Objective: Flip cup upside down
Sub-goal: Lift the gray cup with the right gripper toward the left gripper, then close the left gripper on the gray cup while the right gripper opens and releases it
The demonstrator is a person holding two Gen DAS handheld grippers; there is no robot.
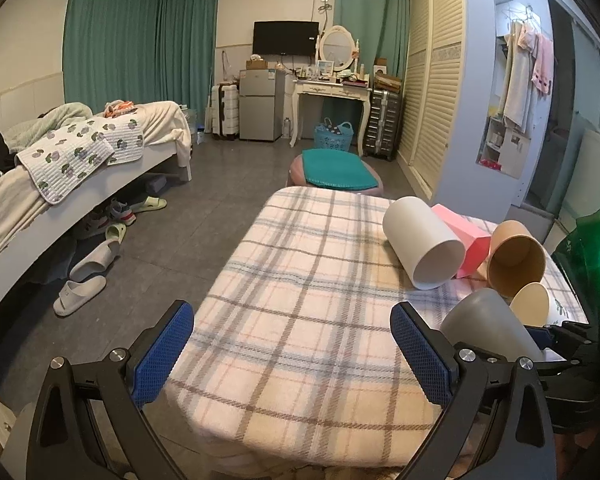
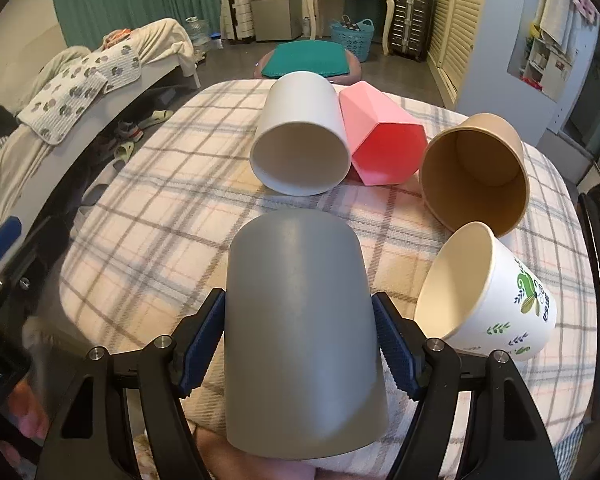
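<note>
A grey cup (image 2: 300, 332) is held between the blue pads of my right gripper (image 2: 300, 340), its closed base pointing away from the camera over the plaid-covered table (image 2: 160, 208). It also shows in the left wrist view (image 1: 488, 328). On the table lie a white cup (image 2: 300, 140), a pink faceted cup (image 2: 380, 132), a brown paper cup (image 2: 476, 172) and a printed white paper cup (image 2: 488, 296), all on their sides. My left gripper (image 1: 292, 356) is open and empty above the table's near left edge.
A bed (image 1: 60, 168) stands to the left with slippers (image 1: 84, 280) on the floor beside it. A stool with a green cushion (image 1: 334, 170) sits beyond the table. A wardrobe (image 1: 436, 80) is at the right.
</note>
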